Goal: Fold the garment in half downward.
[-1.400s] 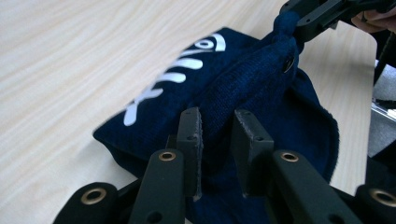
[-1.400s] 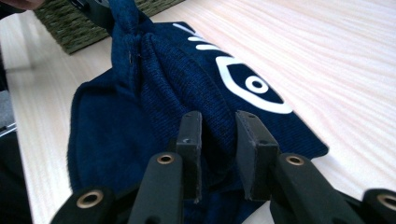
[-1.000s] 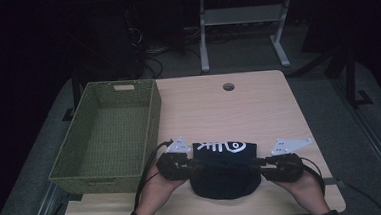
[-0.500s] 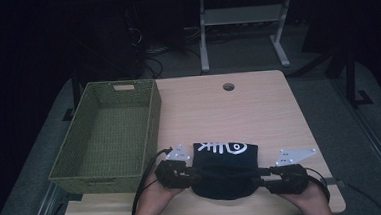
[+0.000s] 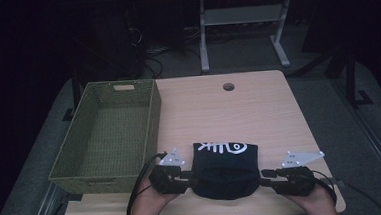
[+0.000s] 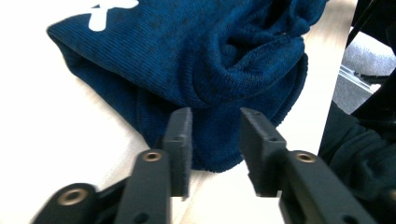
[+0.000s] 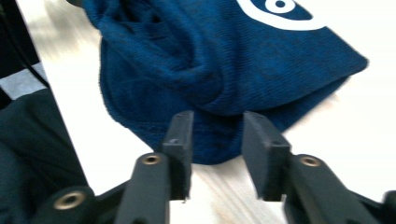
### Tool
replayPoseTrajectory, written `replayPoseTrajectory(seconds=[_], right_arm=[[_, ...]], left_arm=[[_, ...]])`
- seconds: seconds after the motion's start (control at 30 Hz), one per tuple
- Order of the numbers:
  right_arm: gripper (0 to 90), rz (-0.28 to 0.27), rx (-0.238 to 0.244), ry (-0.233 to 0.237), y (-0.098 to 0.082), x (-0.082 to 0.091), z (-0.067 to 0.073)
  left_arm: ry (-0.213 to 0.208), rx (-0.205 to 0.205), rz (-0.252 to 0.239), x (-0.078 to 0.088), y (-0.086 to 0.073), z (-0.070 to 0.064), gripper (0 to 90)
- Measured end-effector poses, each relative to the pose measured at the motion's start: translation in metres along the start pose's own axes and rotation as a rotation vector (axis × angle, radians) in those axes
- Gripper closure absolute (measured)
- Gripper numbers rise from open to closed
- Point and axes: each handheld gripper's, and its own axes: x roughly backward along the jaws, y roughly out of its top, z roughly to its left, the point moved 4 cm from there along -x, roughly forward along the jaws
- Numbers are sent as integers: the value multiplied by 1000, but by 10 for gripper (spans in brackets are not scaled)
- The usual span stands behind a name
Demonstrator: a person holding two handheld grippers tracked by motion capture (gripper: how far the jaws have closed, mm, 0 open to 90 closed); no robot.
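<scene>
The folded dark cloth (image 5: pixel 226 173) lies near the counter's (image 5: pixel 259 113) front edge, both grippers, left (image 5: pixel 187 178) and right (image 5: pixel 264 177), flanking it with fingers parted and empty; moving it to the basket (image 5: pixel 105 137) looks undone.

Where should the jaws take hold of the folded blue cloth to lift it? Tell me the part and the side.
Grip the folded blue cloth at its two side hems, the left gripper coming from the cloth's left and the right gripper from its right. The thin flat edges lie level on the table, in line with the open jaws.
</scene>
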Motion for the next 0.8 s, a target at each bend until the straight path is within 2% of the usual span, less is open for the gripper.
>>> replayPoseTrajectory(seconds=[0.07, 0.2, 0.23, 0.27, 0.43, 0.67, 0.8], right_arm=[[701, -3, 3, -19, 1, 3, -3], [835, -32, 11, -47, 7, 7, -10], [863, -39, 10, -49, 9, 7, -10], [898, -44, 12, -53, 11, 7, -11], [899, -51, 24, -45, 20, 2, -11], [899, -63, 48, -29, 30, -3, -6], [899, -73, 57, -14, 36, -6, -5]], left_arm=[[13, -3, 4, 3, 2, 1, 711], [51, 9, 17, 7, 7, 4, 881], [59, 13, 15, 8, 10, 4, 897], [67, 9, 15, 9, 12, 5, 898], [100, 0, 9, 5, 26, 10, 898], [97, 11, -20, -15, 48, 24, 898], [103, 10, -20, -25, 57, 32, 897]])
